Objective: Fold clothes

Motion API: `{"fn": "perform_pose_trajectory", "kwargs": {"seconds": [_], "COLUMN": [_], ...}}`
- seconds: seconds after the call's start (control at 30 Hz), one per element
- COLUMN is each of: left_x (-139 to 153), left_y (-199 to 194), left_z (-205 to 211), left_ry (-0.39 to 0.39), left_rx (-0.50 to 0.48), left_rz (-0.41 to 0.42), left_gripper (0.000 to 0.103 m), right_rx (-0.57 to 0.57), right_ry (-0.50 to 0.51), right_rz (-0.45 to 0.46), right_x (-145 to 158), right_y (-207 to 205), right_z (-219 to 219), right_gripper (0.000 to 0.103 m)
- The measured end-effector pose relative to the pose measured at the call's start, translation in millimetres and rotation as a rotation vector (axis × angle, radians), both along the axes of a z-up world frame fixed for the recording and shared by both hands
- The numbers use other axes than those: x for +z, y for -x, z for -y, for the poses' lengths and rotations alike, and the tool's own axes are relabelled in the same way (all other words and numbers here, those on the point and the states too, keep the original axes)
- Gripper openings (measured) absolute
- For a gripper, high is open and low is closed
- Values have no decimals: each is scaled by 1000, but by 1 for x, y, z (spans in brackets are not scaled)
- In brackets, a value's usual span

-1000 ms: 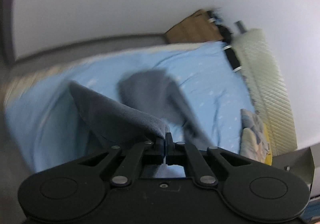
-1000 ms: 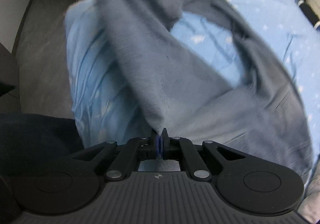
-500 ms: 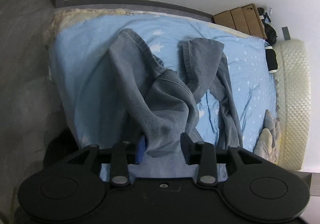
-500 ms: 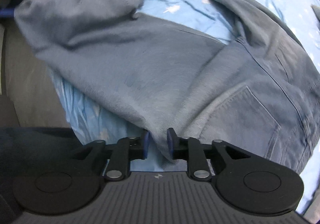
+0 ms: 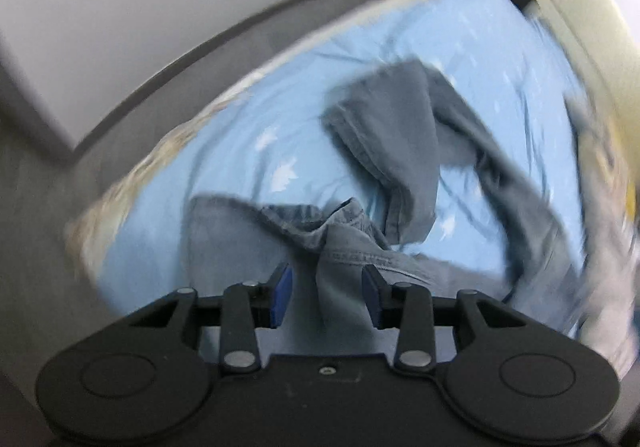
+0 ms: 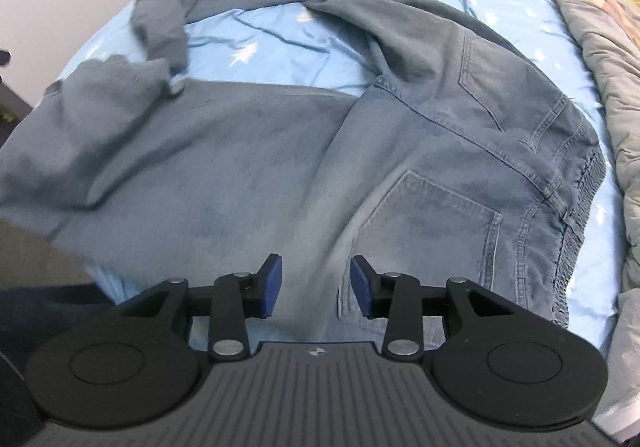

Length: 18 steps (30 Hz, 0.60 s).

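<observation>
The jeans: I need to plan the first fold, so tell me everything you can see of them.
The jeans are faded blue-grey denim, lying back side up on the star-print bedsheet, two back pockets and the waistband showing. One leg bends away in a loop, its hem crumpled. The fabric is wrinkled, not yet folded. The left gripper and right gripper are open, fabric between their fingers.

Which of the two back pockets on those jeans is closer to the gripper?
The lower back pocket, just beyond the open right gripper; the other pocket lies farther up the jeans.
</observation>
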<state>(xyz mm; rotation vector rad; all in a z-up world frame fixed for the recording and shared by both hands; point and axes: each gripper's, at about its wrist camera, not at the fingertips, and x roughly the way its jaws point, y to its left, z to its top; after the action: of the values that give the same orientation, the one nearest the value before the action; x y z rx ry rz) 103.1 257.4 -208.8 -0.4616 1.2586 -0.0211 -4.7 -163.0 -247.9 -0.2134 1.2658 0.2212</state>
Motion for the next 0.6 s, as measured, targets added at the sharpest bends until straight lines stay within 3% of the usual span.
{"fn": "perform_pose_trajectory", "kwargs": {"seconds": [0.1,0.17,0.23,0.4,0.6], "left_x": [-33,-56,-71,-88,-106], "left_y": [-21,-31,-38,-46,-53], "left_z": [18,29,35,43,41], "left_ry": [-84,-185,-236,-264,-239], "left_rx": [-160,-261,-321,-440,-465], "left_rz": [-26,-62,-59,-43,-71], "left_gripper": [34,33,31,31,33], "right_rx": [-14,-29,-37,-32,-90], "right_ry": [14,21,20,49,79], "right_rz": [-2,-10,-38,-74,-102], "right_x": [1,2,4,13,16], "right_y": [-9,-12,-13,-6,3], "right_z": [-6,-8,-9,-11,-11], "right_gripper": [40,40,40,40,41]}}
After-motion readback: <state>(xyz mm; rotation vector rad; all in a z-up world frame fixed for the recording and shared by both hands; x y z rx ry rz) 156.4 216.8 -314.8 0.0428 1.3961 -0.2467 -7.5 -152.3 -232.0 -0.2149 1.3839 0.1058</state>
